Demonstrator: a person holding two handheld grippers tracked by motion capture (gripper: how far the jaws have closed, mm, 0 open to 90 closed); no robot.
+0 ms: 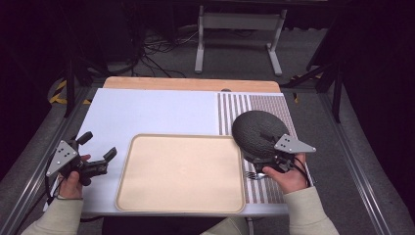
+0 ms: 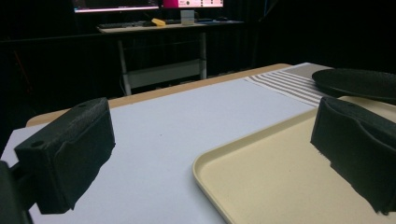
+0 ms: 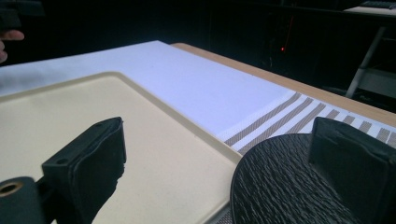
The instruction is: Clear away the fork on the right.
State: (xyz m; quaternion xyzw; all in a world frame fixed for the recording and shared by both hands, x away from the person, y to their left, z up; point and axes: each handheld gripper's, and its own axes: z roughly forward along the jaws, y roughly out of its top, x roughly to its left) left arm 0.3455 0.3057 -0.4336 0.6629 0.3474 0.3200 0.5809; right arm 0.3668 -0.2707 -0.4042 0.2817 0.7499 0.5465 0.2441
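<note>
The right gripper (image 1: 262, 164) is seen at the lower right of the high view, its jaws spread wide and nothing clamped between them. In the right gripper view one jaw stands over the cream tray (image 3: 60, 116) at lower left, while the other sits above the dark plate (image 3: 285, 186) at lower right. The plate (image 1: 259, 132) lies right of centre in the high view on the striped placemat (image 1: 274, 105), just beside the tray's right edge. A fork (image 1: 255, 175) can be made out under the gripper on the mat, though it is small and partly hidden.

The plate is judged to be rigid, fairly heavy and breakable; its ridged matte surface should give some friction. It is best taken at the near rim, one jaw above and one below, since the body is far too broad to be spanned.

The right hand (image 1: 289, 177) is held low behind the gripper, the forearm entering from the bottom edge. The left gripper (image 1: 100, 155), at lower left of the high view, is likewise wide open and empty, held just off the tray's left edge (image 1: 125, 166) above the white table top (image 1: 161, 110).
</note>
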